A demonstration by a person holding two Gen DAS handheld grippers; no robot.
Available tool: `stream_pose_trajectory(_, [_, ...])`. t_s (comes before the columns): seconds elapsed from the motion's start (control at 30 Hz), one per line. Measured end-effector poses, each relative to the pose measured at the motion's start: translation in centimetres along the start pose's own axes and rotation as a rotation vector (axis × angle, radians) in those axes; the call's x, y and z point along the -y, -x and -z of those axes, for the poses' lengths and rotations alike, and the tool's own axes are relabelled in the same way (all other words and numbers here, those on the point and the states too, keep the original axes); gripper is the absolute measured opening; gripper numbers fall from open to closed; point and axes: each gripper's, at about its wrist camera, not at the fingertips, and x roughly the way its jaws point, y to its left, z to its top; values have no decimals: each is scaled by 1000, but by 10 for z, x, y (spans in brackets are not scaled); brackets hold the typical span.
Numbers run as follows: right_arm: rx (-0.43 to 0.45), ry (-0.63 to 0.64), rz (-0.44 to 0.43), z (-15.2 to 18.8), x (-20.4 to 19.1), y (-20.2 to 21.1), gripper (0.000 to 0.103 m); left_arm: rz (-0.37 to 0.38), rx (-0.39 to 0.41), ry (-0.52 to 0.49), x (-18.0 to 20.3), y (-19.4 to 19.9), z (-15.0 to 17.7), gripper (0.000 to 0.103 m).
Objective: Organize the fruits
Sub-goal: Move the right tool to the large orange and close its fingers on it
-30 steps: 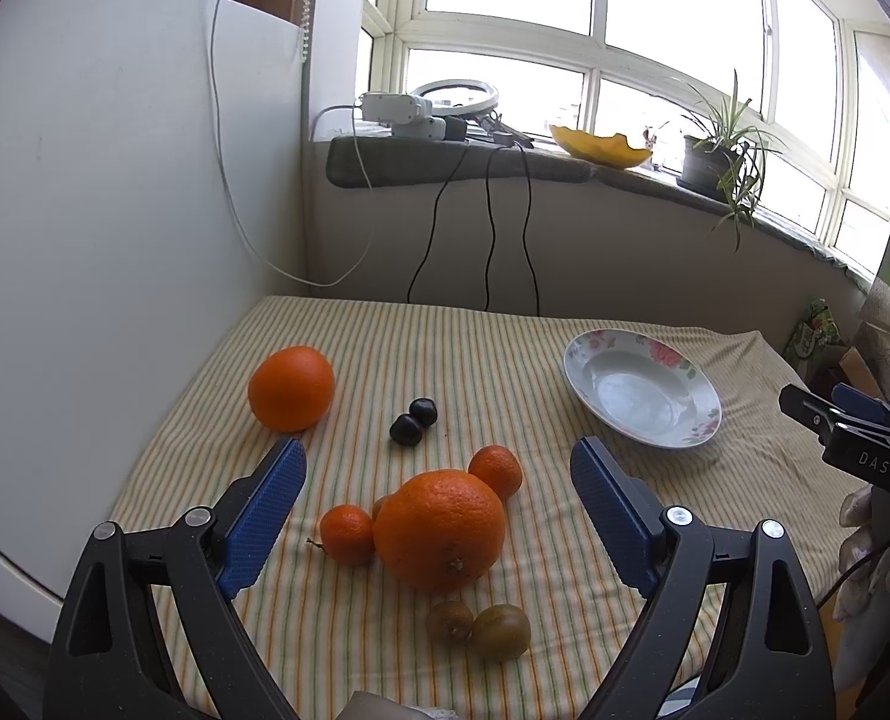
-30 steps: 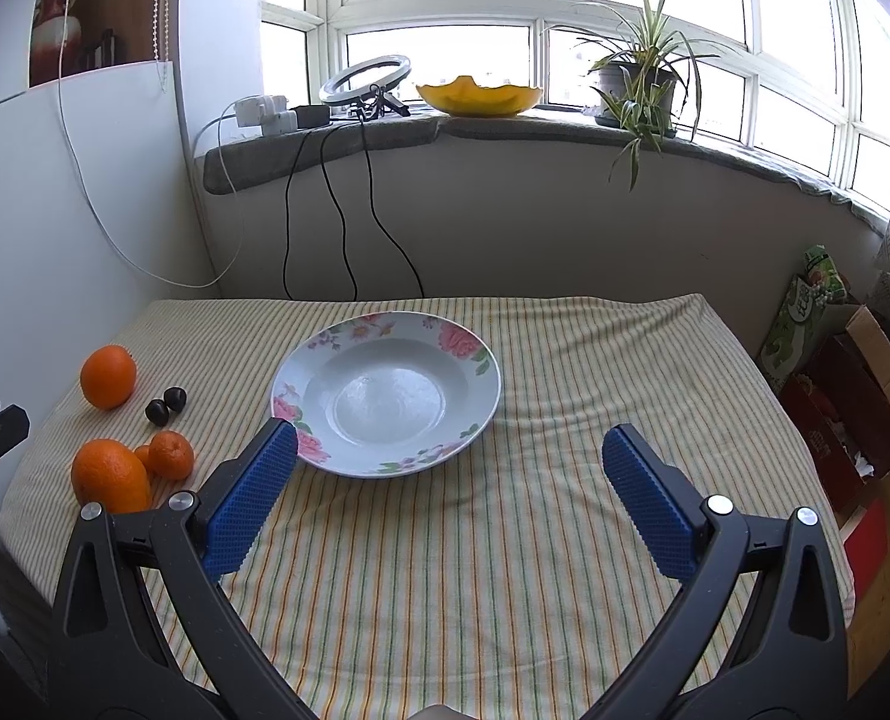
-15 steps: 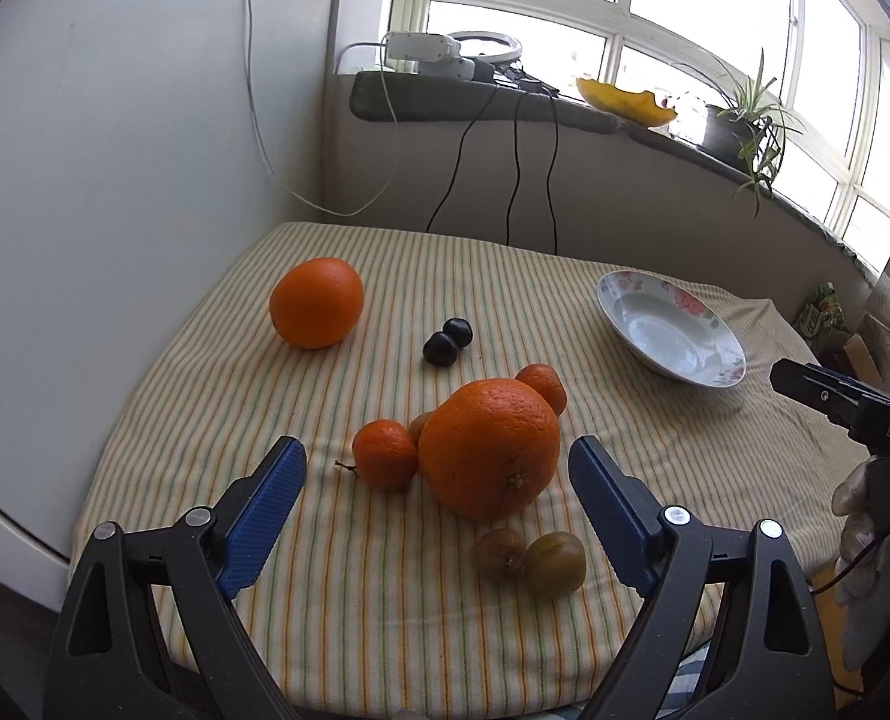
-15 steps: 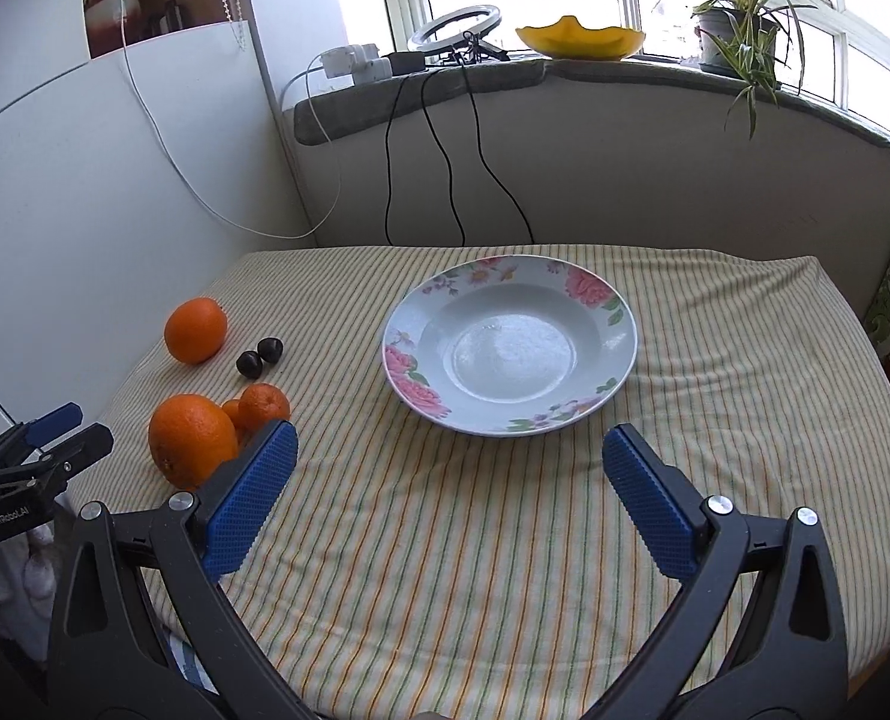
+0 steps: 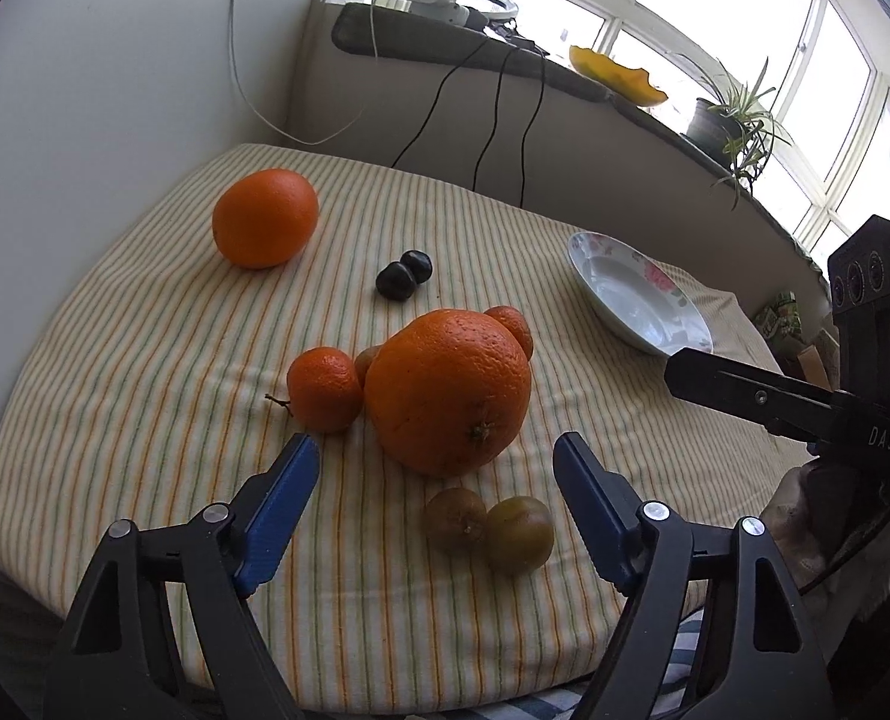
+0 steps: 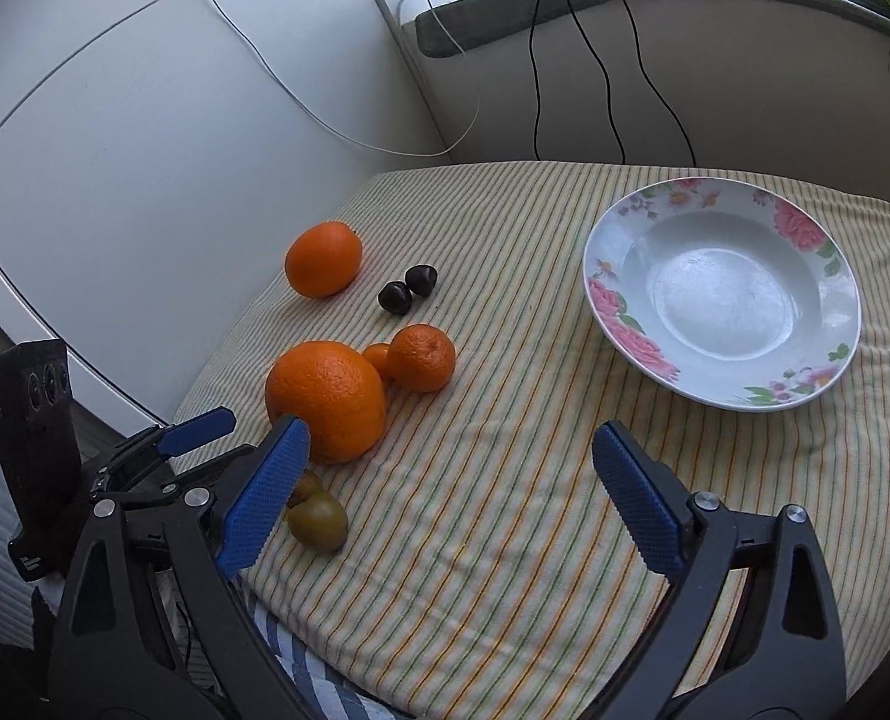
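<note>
The striped desk carries a flowered plate, empty, well apart from the fruit. The big orange sits among mandarins, near two brownish fruits. Left gripper and right gripper fingers stand spread, just been closing, nothing between.

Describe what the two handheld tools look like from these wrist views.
Both match: the left tool and right tool have black plastic scissor-style arms with silver rivets and ribbed blue pads. The right tool's side carries white "DAS" lettering below a black block with three round ports.
</note>
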Motion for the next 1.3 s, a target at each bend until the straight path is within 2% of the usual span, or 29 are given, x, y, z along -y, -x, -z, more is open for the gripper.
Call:
stream_pose_trajectory(0.27, [-107,35,-109,-12,-19,-36,84,35,-27,20,-2,-10,-3,75])
stream_pose_trajectory(0.33, [-144,38,-139,-15,-23,-47,78,38,-30,22,-2,-12,-3,74])
stream_pose_trajectory(0.5, [-211,65,-173,-21,-33,-67,71,44,-35,24,-3,-14,-5,72])
stream_pose_trajectory(0.87, [-289,65,-221,-25,-38,-88,68,51,-47,28,-4,-23,-8,71])
stream_pose_trajectory(1.0, [-305,75,-235,-27,-41,-93,63,54,-52,30,-4,-25,-7,71])
stream_pose_trajectory(1.3, [-324,86,-239,-29,-44,-101,60,51,-57,20,-3,-28,-8,67])
